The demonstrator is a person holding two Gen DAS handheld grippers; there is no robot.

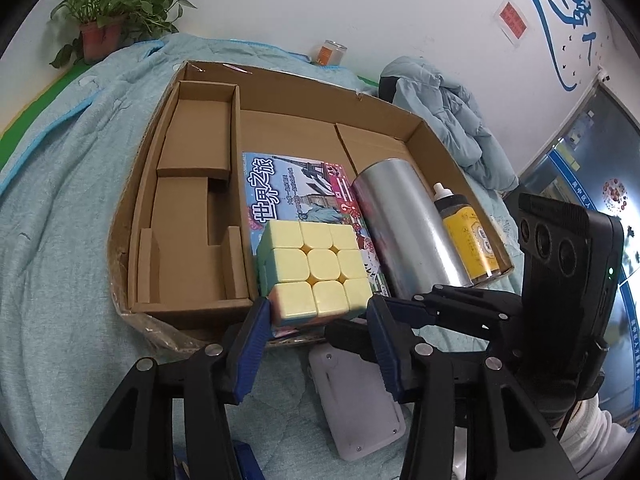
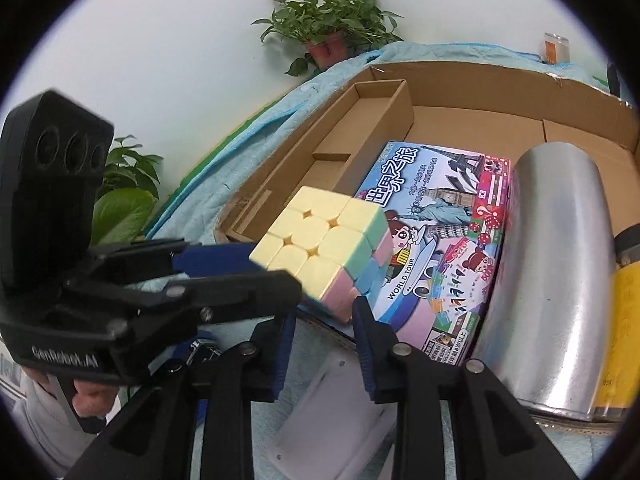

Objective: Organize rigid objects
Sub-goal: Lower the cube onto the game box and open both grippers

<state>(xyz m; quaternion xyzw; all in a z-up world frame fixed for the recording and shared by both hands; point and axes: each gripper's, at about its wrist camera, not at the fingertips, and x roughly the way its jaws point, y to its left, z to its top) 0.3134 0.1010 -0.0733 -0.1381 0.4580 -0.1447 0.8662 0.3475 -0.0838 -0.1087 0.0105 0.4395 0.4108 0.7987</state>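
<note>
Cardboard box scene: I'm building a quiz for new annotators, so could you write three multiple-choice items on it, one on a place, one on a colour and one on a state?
1. Where does the silver cylinder lie?
A. On the blanket
B. In the cardboard box, between the game box and the yellow bottle
C. In the narrow left compartment

2. What colour is the top face of the cube?
A. Black
B. Dark red
C. Pale yellow

3. What state is the right gripper in?
A. Open, gripping nothing
B. Shut on the bottle
C. Shut on the cylinder

Answers:
1. B, because the game box and the bottle flank it inside the box.
2. C, because all nine top tiles are pale yellow.
3. A, because its fingers stand apart around no object.
</note>
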